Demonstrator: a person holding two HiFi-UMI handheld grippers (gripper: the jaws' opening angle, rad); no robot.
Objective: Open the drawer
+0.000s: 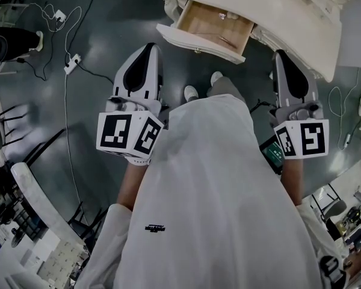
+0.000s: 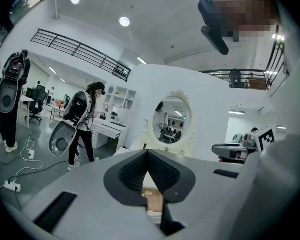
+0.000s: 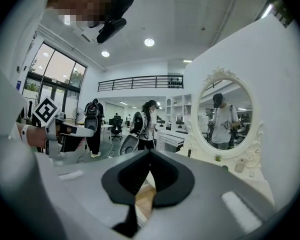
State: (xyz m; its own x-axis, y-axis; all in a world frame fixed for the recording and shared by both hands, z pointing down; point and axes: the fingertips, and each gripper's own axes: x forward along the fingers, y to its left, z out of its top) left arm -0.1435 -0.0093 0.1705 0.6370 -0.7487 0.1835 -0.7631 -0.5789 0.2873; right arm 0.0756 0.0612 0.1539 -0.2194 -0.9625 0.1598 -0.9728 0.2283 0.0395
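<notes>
Far ahead in the head view, the drawer (image 1: 213, 26) stands pulled out of the white dressing table (image 1: 301, 17). Its wooden floor is in plain sight, and the small bits at its far end are too tiny to name. The left gripper (image 1: 149, 47) hangs near its left corner and the right gripper (image 1: 281, 54) off to its right, and neither touches it.

That view does not settle how the jaws stand. Each gripper view does: both pairs of pads meet at their tips with nothing held, and a sliver of the drawer's wood shows below them.

Only the gripper views catch the oval mirror (image 3: 225, 115) above the table. In the head view the table's far side is cut off, and the person's white top (image 1: 216, 197) covers the near floor.
</notes>
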